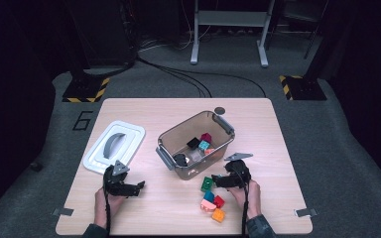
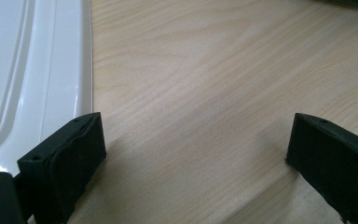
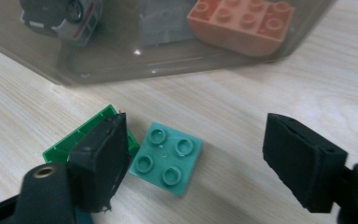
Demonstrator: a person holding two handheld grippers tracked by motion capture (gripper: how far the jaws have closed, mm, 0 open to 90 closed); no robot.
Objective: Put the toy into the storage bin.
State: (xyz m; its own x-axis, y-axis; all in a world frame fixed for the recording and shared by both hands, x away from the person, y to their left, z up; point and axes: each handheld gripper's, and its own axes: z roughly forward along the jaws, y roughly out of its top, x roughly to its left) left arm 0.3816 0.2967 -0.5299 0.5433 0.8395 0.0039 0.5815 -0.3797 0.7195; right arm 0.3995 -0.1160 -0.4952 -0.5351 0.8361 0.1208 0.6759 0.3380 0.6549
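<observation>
- Dark carpeted floor surrounds a light wooden table; frame legs and cables stand well behind it.
- Near the middle of the table sits a clear plastic bin with grey handles. Its white lid lies off to the left, so the bin is already open.
- The work in hand looks like moving toy bricks from the table into the bin.
- Done so far, by my reading: about five things lie inside. I count a black brick, a dark red one, a teal one, an orange brick and a small toy car; a grey piece may also be there, too dim to tell.
- Left to do: five bricks remain on the table in front of the bin, counted from the high view. They are a green brick, a blue one, a red one, a pink one and an orange one.
- The right gripper hangs low over a teal four-stud brick. Its jaws are spread on either side of the brick, and the pads are not pressing it. The green brick lies just behind the left jaw.
- The left gripper rests over bare wood just beside the lid, spread wide and holding nothing.
- Roughly half the job appears finished.
</observation>
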